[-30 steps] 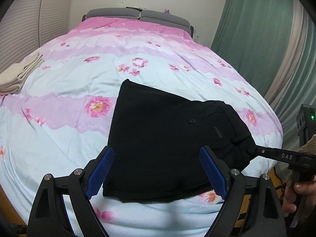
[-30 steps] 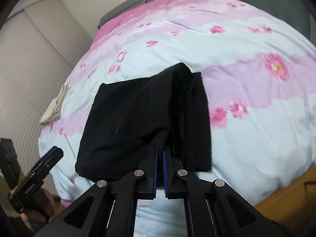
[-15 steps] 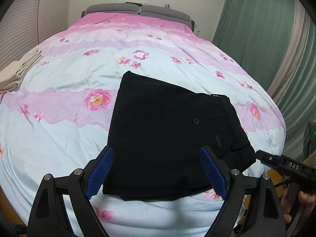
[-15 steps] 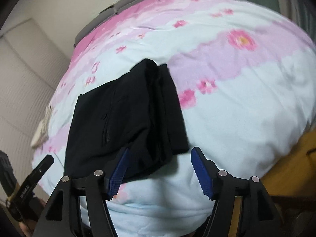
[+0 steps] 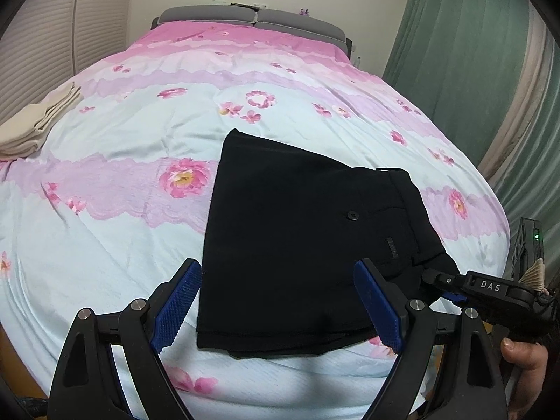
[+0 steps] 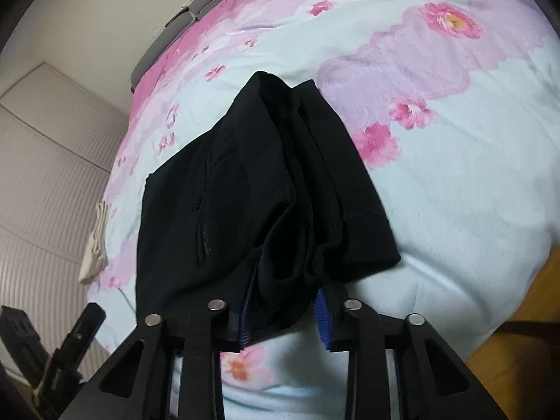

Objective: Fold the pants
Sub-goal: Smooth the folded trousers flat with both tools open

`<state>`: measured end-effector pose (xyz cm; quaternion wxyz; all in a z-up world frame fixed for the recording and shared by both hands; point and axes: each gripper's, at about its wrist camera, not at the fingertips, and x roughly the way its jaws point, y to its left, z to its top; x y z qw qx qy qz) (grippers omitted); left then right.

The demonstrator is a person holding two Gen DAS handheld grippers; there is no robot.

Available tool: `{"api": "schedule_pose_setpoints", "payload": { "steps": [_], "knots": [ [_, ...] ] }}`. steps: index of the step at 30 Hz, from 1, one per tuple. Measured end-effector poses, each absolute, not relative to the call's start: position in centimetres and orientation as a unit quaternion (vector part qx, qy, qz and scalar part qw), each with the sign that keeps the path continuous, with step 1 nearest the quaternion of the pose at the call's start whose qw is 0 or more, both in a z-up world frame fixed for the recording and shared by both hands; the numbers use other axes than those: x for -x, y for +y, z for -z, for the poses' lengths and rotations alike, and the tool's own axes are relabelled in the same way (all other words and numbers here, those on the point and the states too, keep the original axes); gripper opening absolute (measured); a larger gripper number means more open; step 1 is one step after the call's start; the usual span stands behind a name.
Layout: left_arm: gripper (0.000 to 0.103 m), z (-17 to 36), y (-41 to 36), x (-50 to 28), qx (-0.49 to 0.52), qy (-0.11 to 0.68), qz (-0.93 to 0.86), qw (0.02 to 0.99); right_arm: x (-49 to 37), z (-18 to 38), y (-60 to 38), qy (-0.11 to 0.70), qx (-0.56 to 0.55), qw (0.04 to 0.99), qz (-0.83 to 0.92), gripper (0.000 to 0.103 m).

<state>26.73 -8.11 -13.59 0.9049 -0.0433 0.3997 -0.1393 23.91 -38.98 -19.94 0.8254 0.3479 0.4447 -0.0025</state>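
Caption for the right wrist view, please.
Right tongs, just closing, pinch the near edge of the folded black pants on the floral bed.

Soft, dim indoor light falls evenly on the floral bedspread (image 5: 147, 231) with only faint shadows, the black pants (image 5: 297, 245) swallow nearly all detail, fisheye curvature bends both views inside dark vignetted corners, and focus looks slightly soft and grainy.

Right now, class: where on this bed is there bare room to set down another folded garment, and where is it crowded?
Free: the bedspread between the beige stack and the pants, and the stretch from the pants to the headboard. Crowded: the near right corner, where the right gripper bites the pants.
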Motion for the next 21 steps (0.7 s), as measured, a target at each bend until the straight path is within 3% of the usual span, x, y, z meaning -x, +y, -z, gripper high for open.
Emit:
{"api": "schedule_pose_setpoints", "payload": {
  "steps": [8,15,21],
  "knots": [
    [0.089,13.2,-9.3,-27.3,0.038,0.396,0.15,0.905,-22.5,15.4,-42.2,0.368,-0.331,0.867,0.054,0.019],
    [0.089,14.5,-10.7,-27.3,0.031,0.412,0.165,0.896,-21.6,21.7,-43.6,0.423,-0.394,0.815,0.035,0.02],
    [0.089,14.4,-10.1,-27.7,0.029,0.409,0.153,0.899,-23.0,22.0,-42.2,0.423,-0.402,0.812,-0.006,0.02]
  ]
}}
